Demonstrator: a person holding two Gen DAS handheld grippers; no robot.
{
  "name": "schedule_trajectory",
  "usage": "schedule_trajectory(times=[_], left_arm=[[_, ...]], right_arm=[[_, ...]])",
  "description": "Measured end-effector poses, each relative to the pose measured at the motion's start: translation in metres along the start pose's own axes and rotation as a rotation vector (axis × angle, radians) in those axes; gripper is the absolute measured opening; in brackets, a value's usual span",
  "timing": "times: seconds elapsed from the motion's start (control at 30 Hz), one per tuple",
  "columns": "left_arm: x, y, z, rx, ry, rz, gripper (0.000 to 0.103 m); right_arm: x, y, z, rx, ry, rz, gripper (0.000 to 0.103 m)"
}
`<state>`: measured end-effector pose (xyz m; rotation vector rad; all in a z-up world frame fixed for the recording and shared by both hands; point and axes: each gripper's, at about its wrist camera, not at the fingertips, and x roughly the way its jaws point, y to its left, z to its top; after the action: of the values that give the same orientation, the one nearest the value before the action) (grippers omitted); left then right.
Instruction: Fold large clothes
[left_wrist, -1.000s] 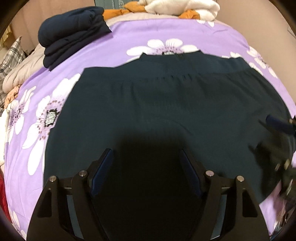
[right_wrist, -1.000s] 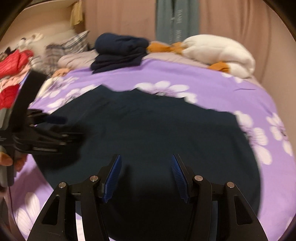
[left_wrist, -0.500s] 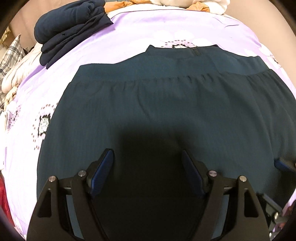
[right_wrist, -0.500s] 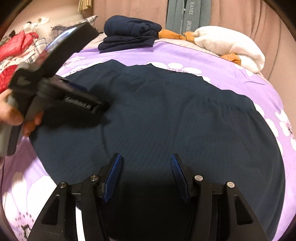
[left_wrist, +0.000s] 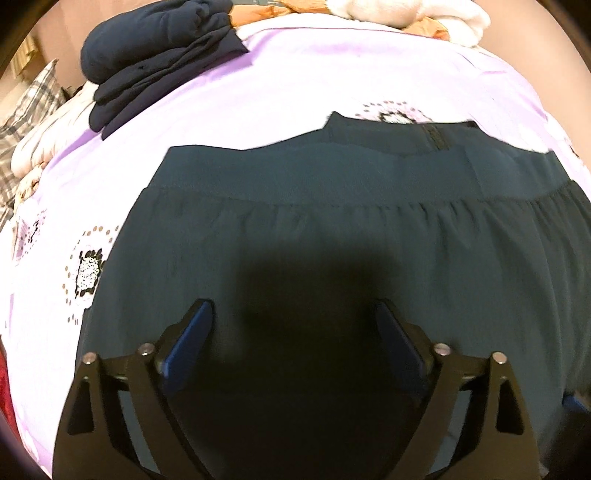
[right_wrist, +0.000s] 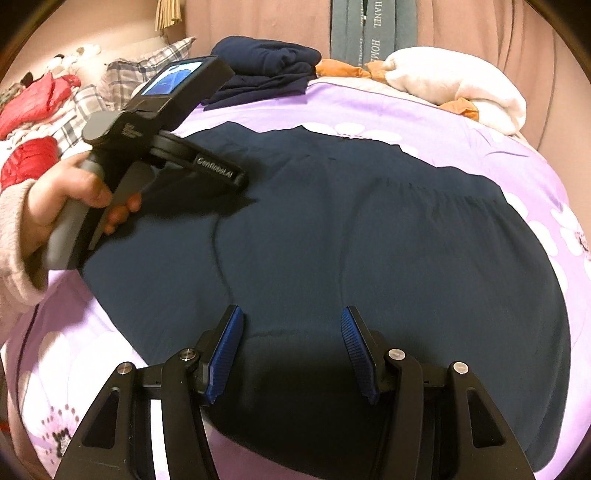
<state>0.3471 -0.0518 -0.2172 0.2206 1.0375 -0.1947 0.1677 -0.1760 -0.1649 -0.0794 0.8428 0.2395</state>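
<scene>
A large dark teal garment (left_wrist: 332, 236) lies spread flat on the purple flowered bedspread (left_wrist: 295, 74), its waistband and zip at the far edge. My left gripper (left_wrist: 295, 325) hovers low over the garment's near part. Its jaws are opening wide, and only flat cloth lies under them. In the right wrist view the same garment (right_wrist: 388, 240) fills the middle. My right gripper (right_wrist: 291, 336) stands half open above its near hem with nothing pinched. A hand (right_wrist: 74, 195) in a pale sleeve holds the left gripper over the garment's left side.
A folded stack of navy clothes (right_wrist: 266, 70) sits at the far edge of the bed. A white plush with orange parts (right_wrist: 454, 85) lies at the far right. Plaid bedding and red clothes (right_wrist: 37, 99) are piled at the left. A curtain hangs behind.
Both grippers have come closer and lower over the garment. The left jaws have spread wider. The hand with the left gripper has moved further in over the garment's left side.
</scene>
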Motion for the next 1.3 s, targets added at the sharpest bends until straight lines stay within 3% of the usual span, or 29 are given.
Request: schedule_trajectory(times=[0.13, 0.27, 0.6, 0.83, 1.1, 1.3], left_arm=[[0.000, 0.012, 0.002, -0.057, -0.006, -0.029, 0.095], [-0.017, 0.027, -0.003, -0.076, -0.031, -0.002, 0.095], [-0.095, 0.022, -0.062, 0.047, -0.151, -0.016, 0.095], [-0.101, 0.012, -0.085, 0.040, -0.148, -0.042, 0.095], [-0.079, 0.000, -0.092, 0.035, -0.100, -0.049, 0.095], [-0.070, 0.004, -0.094, 0.013, -0.080, -0.062, 0.096]], right_arm=[[-0.008, -0.001, -0.003, 0.011, 0.001, 0.021, 0.057], [-0.023, -0.002, -0.006, -0.009, 0.001, 0.045, 0.062], [-0.045, -0.021, 0.020, 0.103, -0.095, 0.014, 0.064], [-0.023, -0.021, 0.049, 0.170, -0.128, 0.010, 0.064], [0.024, -0.020, 0.056, 0.190, -0.026, -0.055, 0.064], [0.034, -0.034, 0.045, 0.195, 0.029, -0.116, 0.064]])
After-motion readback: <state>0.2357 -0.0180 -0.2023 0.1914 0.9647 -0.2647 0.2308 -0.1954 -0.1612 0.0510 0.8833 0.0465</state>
